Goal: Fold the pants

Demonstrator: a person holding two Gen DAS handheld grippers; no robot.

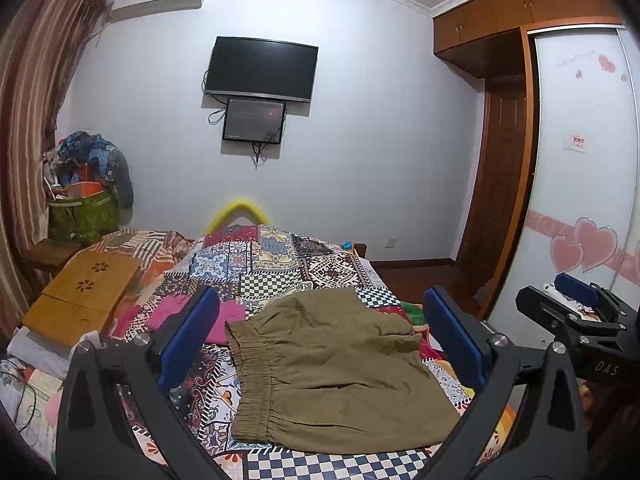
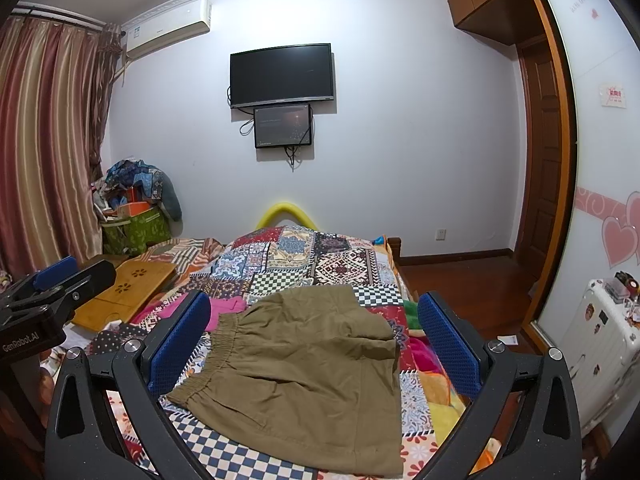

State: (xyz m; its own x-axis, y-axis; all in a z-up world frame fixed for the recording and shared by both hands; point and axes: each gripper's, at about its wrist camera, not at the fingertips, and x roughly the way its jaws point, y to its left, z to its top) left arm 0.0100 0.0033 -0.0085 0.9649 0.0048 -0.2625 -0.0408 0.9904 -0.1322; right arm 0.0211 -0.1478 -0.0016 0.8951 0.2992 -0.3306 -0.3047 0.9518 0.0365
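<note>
Bed (image 1: 280, 264): both claws wide, hovering pants (image 1: 332, 372).

We see two black plastic grippers, left (image 1: 316, 344) and right (image 2: 314, 342), with blue textured fingers (image 1: 188, 336), silver screws, and white "GenRobot.AI" and "DAS" lettering.

A home bedroom. A bed (image 2: 344, 256) under a patchwork quilt fills the middle, its far end toward a pale wall that carries a dark television (image 2: 281, 75) with a smaller screen (image 2: 283, 127) just below it. An air conditioner (image 2: 168, 28) is mounted high on that wall near striped curtains (image 2: 48, 136) at the left. On the right, a wooden wardrobe (image 2: 484, 0) has a sliding door printed with pink hearts (image 2: 592, 128). Beyond the bed's far left corner, a green bag heaped with clothes (image 2: 134, 204). A white suitcase (image 2: 596, 344) stands against the sliding door.
</note>
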